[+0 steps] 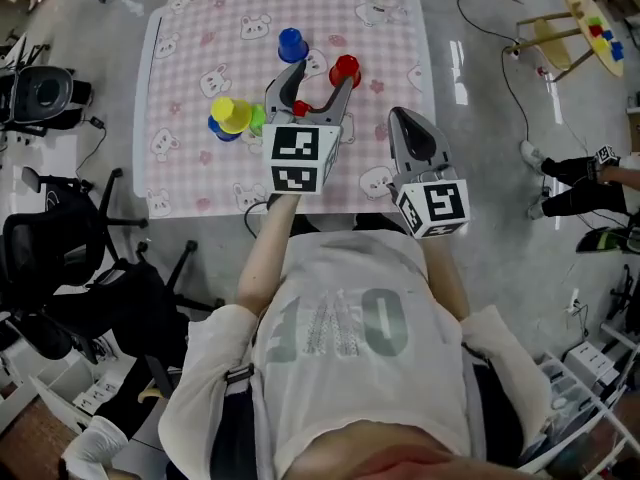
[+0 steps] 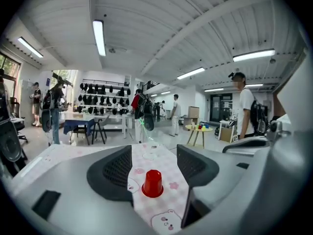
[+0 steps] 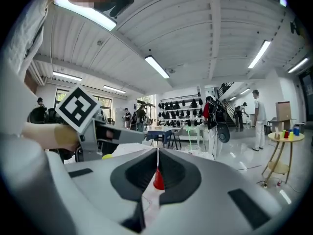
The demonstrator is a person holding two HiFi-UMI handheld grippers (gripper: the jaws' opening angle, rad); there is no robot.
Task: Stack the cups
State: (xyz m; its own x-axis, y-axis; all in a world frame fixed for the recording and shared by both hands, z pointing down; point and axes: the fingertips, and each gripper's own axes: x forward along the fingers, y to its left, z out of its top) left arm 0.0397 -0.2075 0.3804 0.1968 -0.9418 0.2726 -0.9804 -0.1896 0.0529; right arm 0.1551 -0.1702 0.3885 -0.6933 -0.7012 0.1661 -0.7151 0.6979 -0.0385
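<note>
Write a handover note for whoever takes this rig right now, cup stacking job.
Left gripper: open, empty. The red cup stands upside down on the checked cloth ahead, between its jaws, untouched.
Right gripper: shut, empty, at the near table edge.
Done: the yellow cup seems stacked on a blue cup, green cup beside them.
To do: red cup, the lone second blue cup and apparently the green cup.

Glossy grey floor; black office chairs left of left gripper; ceiling strip lights overhead; round side table ahead-right.
</note>
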